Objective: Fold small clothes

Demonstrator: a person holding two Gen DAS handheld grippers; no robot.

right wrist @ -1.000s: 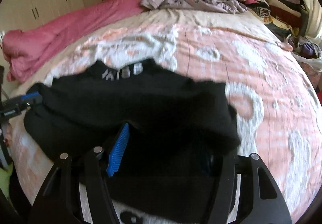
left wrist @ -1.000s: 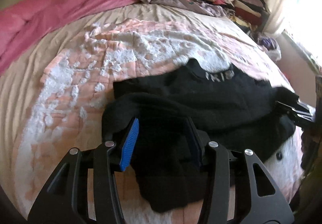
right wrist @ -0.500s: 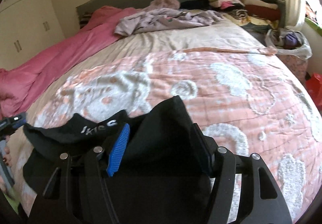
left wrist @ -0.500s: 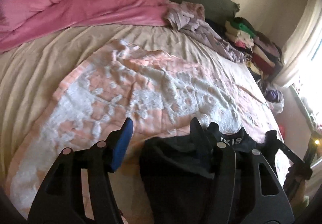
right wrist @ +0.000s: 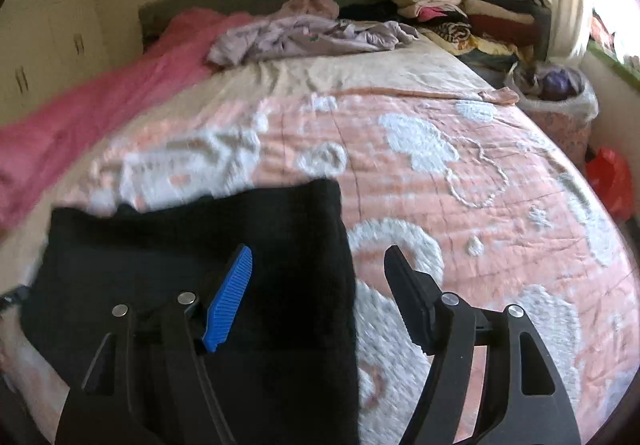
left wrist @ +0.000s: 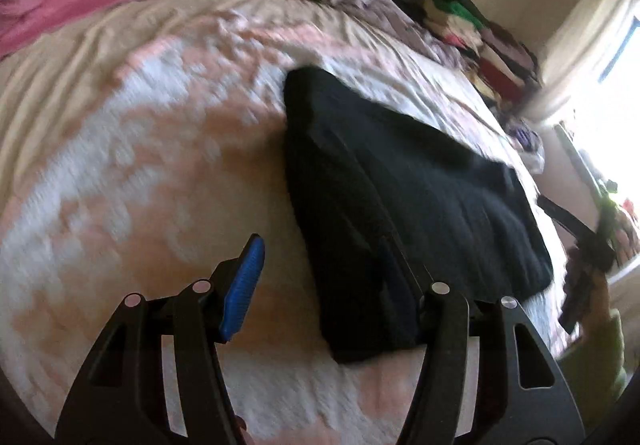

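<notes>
- Both grippers, left (left wrist: 320, 277) and right (right wrist: 318, 281), are spread wide and pinch nothing.
- Black garment (right wrist: 192, 269) lies folded flat on the pink bedspread (right wrist: 480, 205).
- Next fold likely needs both near corners pinched evenly, so the edges stay aligned.

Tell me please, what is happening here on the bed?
A person with a gripper in each hand is folding a black garment on the pink and white bedspread. The garment lies folded into a flat rectangle. Both the left gripper and the right gripper are open above its edges and hold nothing. Other clothes are stacked near the headboard.
</notes>
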